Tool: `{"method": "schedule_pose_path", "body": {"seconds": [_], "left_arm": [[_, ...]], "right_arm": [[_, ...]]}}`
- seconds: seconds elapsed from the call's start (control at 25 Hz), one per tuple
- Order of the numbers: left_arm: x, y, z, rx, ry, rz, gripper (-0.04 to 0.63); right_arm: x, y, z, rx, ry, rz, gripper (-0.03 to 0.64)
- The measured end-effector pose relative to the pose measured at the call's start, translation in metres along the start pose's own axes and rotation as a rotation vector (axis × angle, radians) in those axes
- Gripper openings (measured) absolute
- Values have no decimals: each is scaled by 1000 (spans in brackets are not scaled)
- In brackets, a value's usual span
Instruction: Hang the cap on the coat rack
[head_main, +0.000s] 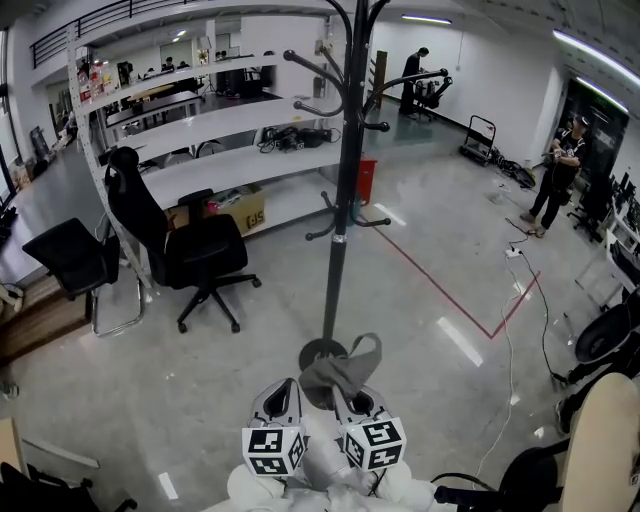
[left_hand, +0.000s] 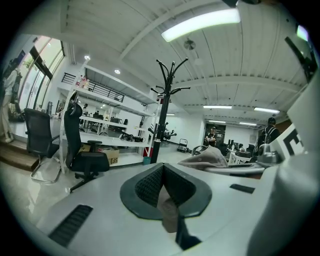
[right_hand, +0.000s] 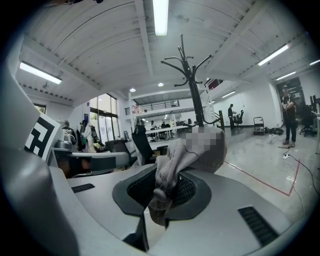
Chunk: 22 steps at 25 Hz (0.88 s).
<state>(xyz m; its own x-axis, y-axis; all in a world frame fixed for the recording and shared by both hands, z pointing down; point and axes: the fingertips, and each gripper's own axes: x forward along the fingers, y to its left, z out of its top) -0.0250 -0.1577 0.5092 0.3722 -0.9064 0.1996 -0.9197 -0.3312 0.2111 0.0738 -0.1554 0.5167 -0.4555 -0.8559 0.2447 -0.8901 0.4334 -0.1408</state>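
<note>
The black coat rack (head_main: 345, 180) stands straight ahead on the grey floor, its round base (head_main: 318, 353) just beyond my grippers. My right gripper (head_main: 352, 398) is shut on the grey cap (head_main: 335, 372), which bunches up above the jaws with its strap looping upward. In the right gripper view the cap (right_hand: 172, 157) is pinched between the dark pads of my right gripper (right_hand: 167, 182), with the rack (right_hand: 192, 85) rising behind it. My left gripper (head_main: 283, 392) hangs beside the cap. Its pads (left_hand: 150, 187) meet, and the cap (left_hand: 205, 157) lies off to its right, apart from it.
Two black office chairs (head_main: 200, 255) (head_main: 75, 260) stand at the left before long white shelves (head_main: 230, 150). A red tape line (head_main: 440, 290) and a white cable (head_main: 510, 330) cross the floor at the right. A person (head_main: 560, 170) stands far right.
</note>
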Motion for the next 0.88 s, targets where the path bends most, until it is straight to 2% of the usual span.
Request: {"method": "schedule_pose_path", "body": {"seconds": [0.88], "left_arm": [[82, 98, 40, 5, -2, -27, -2]], "right_arm": [[126, 12, 36, -10, -17, -22, 49]]}}
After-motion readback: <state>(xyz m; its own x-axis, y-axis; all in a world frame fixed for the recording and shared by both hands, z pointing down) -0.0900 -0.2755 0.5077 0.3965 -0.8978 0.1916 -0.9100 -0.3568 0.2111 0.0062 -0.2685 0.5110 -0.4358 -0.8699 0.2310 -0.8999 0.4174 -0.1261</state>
